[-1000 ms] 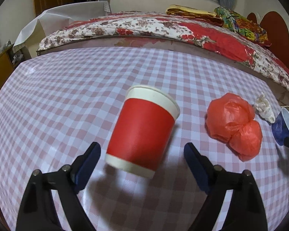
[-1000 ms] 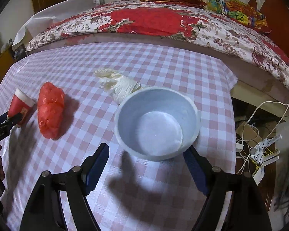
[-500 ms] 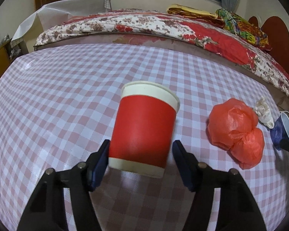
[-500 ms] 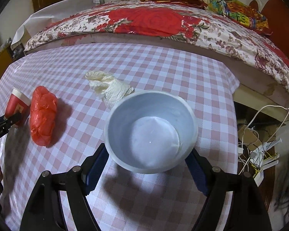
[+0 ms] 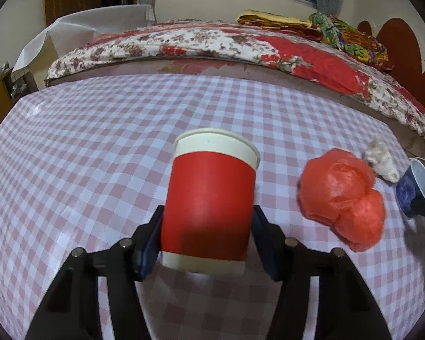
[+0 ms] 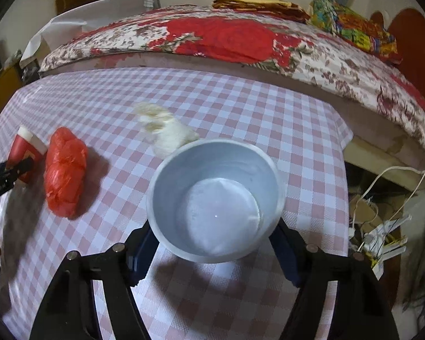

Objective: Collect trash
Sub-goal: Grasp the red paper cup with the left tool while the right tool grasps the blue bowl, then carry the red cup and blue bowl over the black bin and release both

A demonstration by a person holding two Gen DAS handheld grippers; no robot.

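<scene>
On the checked tabletop (image 5: 99,155), the left gripper (image 5: 206,243) had its jaws closing around a red paper cup (image 5: 209,206), and both blue pads lay against the cup's sides near its base, so the cup was pinched upright between them with its white rim slightly tilted to the right. To the right of the cup lay a crumpled red plastic bag (image 5: 342,195), with a wad of white tissue (image 5: 381,163) just beyond it, near the table's far right edge. The right gripper (image 6: 215,243) had its jaws closing on a blue cup (image 6: 215,198) whose pale inside faced the camera; the pads met its outer wall on both sides, gripping it. From the right wrist view the tissue sat just behind that cup's rim, and the red bag lay well to the left, beside the red paper cup. A bed with a flowered cover (image 6: 226,36) stood behind the tabletop.
</scene>
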